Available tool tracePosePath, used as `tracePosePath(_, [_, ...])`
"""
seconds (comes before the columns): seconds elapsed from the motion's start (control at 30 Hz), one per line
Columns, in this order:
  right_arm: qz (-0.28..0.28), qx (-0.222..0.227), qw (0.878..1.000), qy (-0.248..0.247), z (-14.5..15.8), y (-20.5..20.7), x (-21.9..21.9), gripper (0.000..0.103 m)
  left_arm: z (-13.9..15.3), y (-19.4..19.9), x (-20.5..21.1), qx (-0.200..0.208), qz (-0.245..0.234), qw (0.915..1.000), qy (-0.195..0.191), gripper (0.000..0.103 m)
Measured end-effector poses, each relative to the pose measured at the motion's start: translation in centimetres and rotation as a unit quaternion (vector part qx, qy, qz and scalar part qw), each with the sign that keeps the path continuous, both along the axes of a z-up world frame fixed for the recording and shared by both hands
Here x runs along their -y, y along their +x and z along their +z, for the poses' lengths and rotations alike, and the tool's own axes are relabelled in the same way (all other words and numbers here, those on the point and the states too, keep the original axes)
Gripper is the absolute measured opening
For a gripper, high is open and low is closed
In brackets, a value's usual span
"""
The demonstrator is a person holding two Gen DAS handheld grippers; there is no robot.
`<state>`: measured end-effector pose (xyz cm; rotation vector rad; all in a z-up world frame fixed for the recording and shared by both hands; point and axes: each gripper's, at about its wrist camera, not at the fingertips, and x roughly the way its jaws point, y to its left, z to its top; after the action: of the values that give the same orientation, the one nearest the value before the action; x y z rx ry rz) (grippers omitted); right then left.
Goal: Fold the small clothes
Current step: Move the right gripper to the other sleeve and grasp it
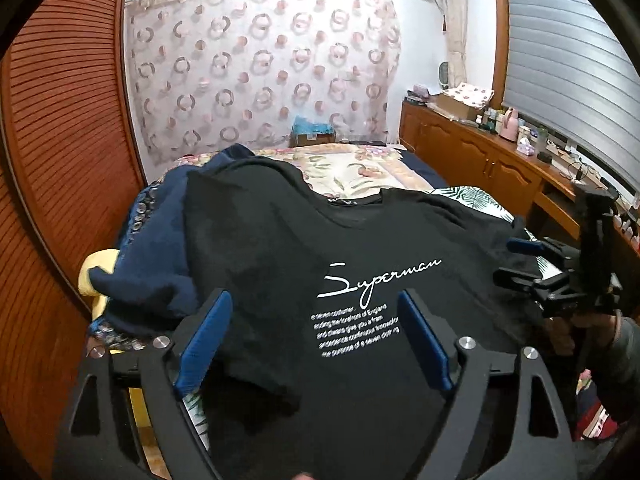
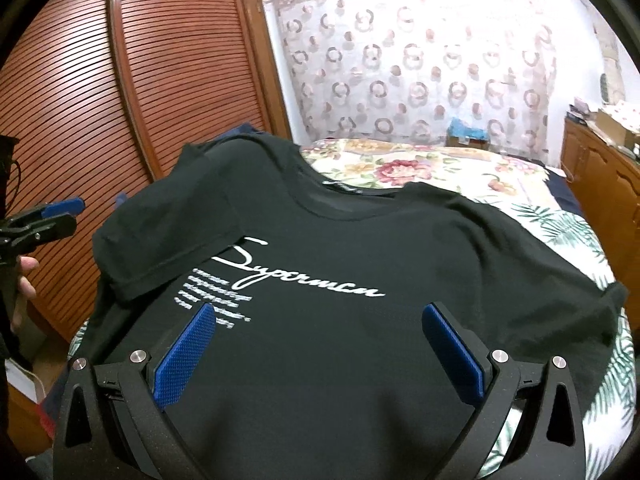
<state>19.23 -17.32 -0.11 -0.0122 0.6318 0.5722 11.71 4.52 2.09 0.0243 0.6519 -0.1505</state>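
A black shirt (image 2: 320, 280) with white "Superman" script is lying front-up on a bed (image 2: 460, 168) under a floral cover, its collar toward the far wall. One sleeve (image 2: 168, 240) is lying folded over the chest, touching the script. Beside that sleeve, a navy garment (image 1: 160, 248) and something yellow (image 1: 94, 276) are sitting in a heap. A circle-print curtain (image 1: 260, 72) is hanging beyond the shirt, louvred wooden doors (image 2: 120, 80) are standing to one side, and a wooden cabinet (image 1: 480, 156) with small clutter to the other. The left gripper (image 1: 316, 344) and right gripper (image 2: 320, 340) are both hovering over the shirt, jaws spread wide, holding nothing. The shirt's hem is cut off behind the grippers.
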Motion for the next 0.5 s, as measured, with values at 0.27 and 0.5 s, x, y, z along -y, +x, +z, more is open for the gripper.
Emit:
tracePosePath(0.27, [-0.044,-0.001,0.999,-0.007,0.5,0.3,3.3,0.103,-2.0,4.1,3.9,-0.02,-0.022,0.9995,-0.009,0.085])
tracePosePath(0.5, [-0.108,-0.009,0.994,-0.027,-0.2,1.1,7.5,0.103,-4.5,8.0,7.9,-0.048,-0.051,0.9975,0.0,0.085])
